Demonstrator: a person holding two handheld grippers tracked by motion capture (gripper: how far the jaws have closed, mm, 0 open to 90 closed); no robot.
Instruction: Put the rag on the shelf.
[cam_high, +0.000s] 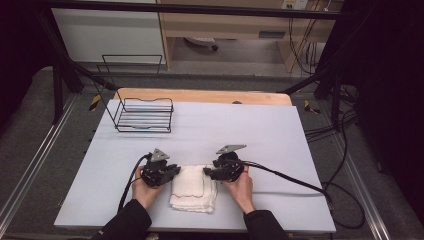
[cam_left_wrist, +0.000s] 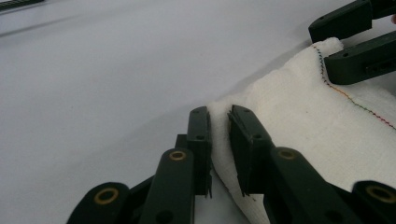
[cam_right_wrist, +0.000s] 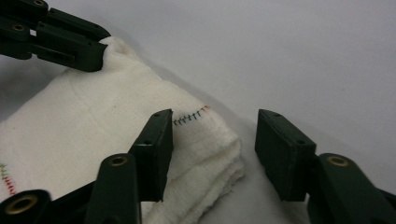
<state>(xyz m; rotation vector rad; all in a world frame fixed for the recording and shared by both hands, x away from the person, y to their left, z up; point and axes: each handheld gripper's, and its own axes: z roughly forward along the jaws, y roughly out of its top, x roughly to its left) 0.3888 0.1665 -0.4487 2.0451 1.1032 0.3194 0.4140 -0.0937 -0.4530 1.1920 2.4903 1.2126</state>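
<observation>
Your left tool (cam_high: 176, 170) pinches the far left corner of the folded white cloth (cam_high: 192, 192), a thin fold of fabric caught between its narrow jaws. Your right tool (cam_high: 206, 171) sits at the far right corner, its jaws partly apart and straddling the stitched edge without pressing it. The cloth lies on the grey tabletop (cam_high: 250, 135) near your edge, between your hands. A wire rack (cam_high: 144, 115) stands at the far left.

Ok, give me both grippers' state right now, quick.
Left gripper: jaws shut on a corner of the white cloth.
Right gripper: jaws open around the cloth's other corner, not clamped.
</observation>
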